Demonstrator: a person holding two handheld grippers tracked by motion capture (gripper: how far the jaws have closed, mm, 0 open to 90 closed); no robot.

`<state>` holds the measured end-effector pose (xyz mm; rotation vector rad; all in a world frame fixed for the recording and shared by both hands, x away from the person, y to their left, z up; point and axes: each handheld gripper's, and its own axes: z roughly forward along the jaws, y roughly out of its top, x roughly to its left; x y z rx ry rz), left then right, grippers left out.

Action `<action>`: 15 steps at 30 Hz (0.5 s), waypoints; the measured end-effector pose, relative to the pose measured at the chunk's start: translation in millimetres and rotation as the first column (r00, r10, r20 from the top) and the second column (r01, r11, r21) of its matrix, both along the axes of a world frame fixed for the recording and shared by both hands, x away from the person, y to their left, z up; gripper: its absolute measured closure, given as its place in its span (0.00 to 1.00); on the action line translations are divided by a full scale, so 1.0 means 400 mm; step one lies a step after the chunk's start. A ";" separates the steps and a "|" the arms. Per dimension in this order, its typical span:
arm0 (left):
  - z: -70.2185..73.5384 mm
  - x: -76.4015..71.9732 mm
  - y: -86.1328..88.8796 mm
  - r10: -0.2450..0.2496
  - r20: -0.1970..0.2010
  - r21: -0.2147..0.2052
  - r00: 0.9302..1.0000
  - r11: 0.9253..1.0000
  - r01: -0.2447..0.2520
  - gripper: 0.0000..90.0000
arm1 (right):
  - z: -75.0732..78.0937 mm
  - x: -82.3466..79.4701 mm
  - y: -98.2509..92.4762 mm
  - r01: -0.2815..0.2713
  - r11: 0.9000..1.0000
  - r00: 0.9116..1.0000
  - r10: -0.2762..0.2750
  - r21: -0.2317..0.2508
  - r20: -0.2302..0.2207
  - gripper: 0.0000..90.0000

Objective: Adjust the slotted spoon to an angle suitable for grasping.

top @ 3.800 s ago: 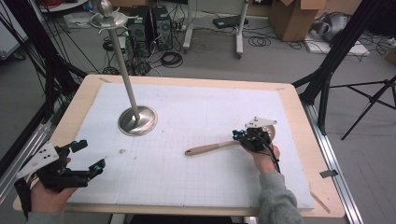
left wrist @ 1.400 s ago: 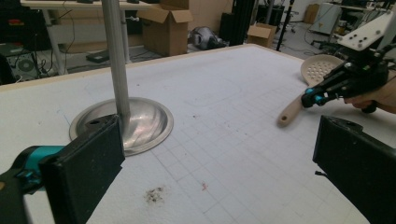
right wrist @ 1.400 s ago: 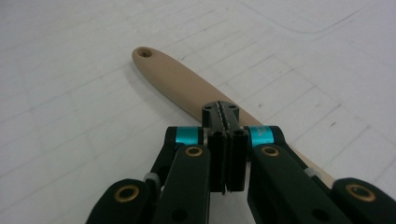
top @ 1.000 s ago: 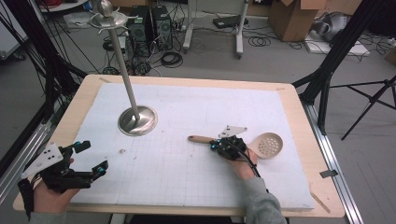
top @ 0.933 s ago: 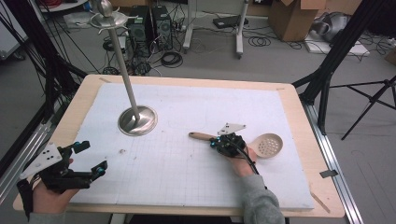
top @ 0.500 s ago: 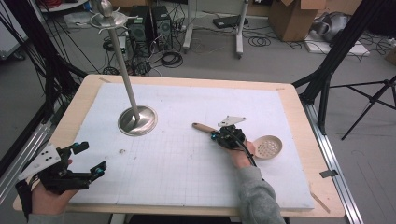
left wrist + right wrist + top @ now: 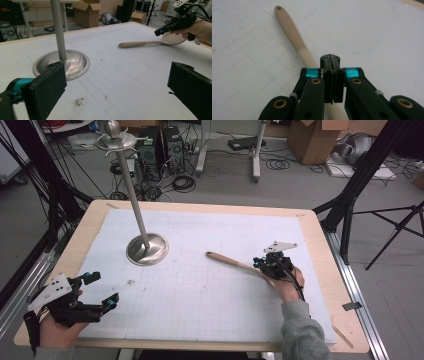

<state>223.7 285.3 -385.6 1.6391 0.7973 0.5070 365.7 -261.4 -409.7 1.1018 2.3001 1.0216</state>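
- Your right gripper (image 7: 260, 264) has its jaws pressed flat together, nothing between them, sitting over the neck of the beige perforated plastic spoon (image 7: 234, 263). I can't tell if it's touching.
- The spoon lies right of centre on the white gridded mat (image 7: 200, 295), handle pointing at the tall metal hook stand with the round base (image 7: 147, 249).
- Looks like you're nudging it around, not gripping. For a real pick-up you'd open first, then close on the handle.
- Your left gripper (image 7: 104, 288) hangs wide open at the near left corner (empty, well apart).
- Plenty of bare mat between spoon and stand, but the table's right edge is close behind your hand.
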 end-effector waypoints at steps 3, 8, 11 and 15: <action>-0.003 0.007 -0.006 -0.009 -0.003 0.002 1.000 1.000 0.009 0.03 | -0.013 0.011 0.003 0.021 0.999 0.999 -0.022 -0.037 -0.044 1.00; -0.003 0.012 -0.007 -0.014 -0.004 -0.002 1.000 1.000 0.014 0.03 | -0.018 0.016 0.006 0.030 0.998 0.998 -0.033 -0.056 -0.057 1.00; -0.003 0.013 -0.009 -0.017 -0.003 -0.002 1.000 1.000 0.017 0.03 | -0.023 0.020 0.012 0.041 0.996 0.996 -0.046 -0.080 -0.070 1.00; -0.002 0.014 -0.012 -0.020 -0.002 -0.004 1.000 1.000 0.020 0.03 | -0.030 0.021 0.023 0.030 0.993 0.996 -0.038 -0.111 -0.077 1.00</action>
